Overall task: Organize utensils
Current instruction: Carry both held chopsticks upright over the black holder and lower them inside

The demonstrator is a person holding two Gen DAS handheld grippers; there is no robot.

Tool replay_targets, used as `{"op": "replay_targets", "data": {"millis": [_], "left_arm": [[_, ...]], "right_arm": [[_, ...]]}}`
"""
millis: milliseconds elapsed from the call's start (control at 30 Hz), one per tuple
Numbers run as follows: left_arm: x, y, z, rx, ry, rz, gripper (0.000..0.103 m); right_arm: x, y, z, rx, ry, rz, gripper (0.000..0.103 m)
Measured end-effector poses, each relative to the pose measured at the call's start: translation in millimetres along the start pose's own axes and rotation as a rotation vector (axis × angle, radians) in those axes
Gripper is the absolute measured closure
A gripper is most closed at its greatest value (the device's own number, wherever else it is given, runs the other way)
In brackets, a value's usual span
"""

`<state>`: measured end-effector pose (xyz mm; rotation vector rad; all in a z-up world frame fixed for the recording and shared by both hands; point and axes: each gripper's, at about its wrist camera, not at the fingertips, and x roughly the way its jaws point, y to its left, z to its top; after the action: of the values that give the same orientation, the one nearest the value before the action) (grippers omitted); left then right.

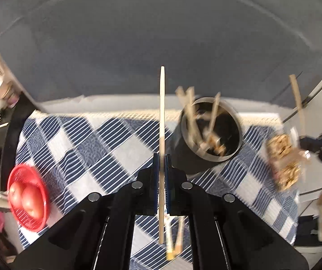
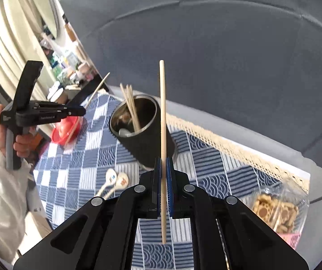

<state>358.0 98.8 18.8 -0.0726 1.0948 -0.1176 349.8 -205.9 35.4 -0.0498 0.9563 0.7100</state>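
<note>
My left gripper (image 1: pixel 161 157) is shut on a wooden chopstick (image 1: pixel 162 112) held upright above the blue checked cloth. My right gripper (image 2: pixel 163 162) is shut on another wooden chopstick (image 2: pixel 162 117), also upright. A dark utensil cup (image 1: pixel 210 139) holding several chopsticks stands just right of the left gripper; in the right wrist view the cup (image 2: pixel 143 132) is just left of and beyond the right gripper. Two wooden spoons (image 2: pixel 116 181) lie on the cloth in front of the cup. The left gripper (image 2: pixel 83 110) with its chopstick also shows at the left of the right wrist view.
A red basket of tomatoes (image 1: pixel 27 196) sits at the cloth's left edge. A clear bag of biscuits (image 2: pixel 277 211) lies at the right. The checked cloth (image 2: pixel 217 164) has a lace edge against a grey sofa back (image 1: pixel 161 33). Shelves with clutter stand far left.
</note>
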Motion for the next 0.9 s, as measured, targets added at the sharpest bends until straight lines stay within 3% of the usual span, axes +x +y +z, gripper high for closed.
{"op": "replay_targets", "data": {"millis": [233,467,667,767,900], "left_arm": [[1.2,-13.5,32.1,-0.004,-0.070,-0.040,0.098],[8.2,-17.4,42.9,-0.033,-0.165,-0.078,0.098],[7.3,-15.6,40.3,-0.106,-0.349,-0.164,0.098],[11.1,-7.8,35.4,-0.169,-0.414,-0.241,0.098],[23.4,-0.7,27.0,-0.228,-0.461,-0.259,0.098]], "right_arm": [[15.5,-8.4,30.7,0.013,-0.065,0.051,0.098],[24.8,-11.5,61.0,0.026,-0.162,0.129,0.098],[33.5,-6.9,81.0,0.015,-0.252,0.254,0.098],[43.2,-1.8,86.8,0.002,-0.279,0.317,0.098],[59.1,4.6,87.3,-0.003,-0.304,0.339,0.098]]}}
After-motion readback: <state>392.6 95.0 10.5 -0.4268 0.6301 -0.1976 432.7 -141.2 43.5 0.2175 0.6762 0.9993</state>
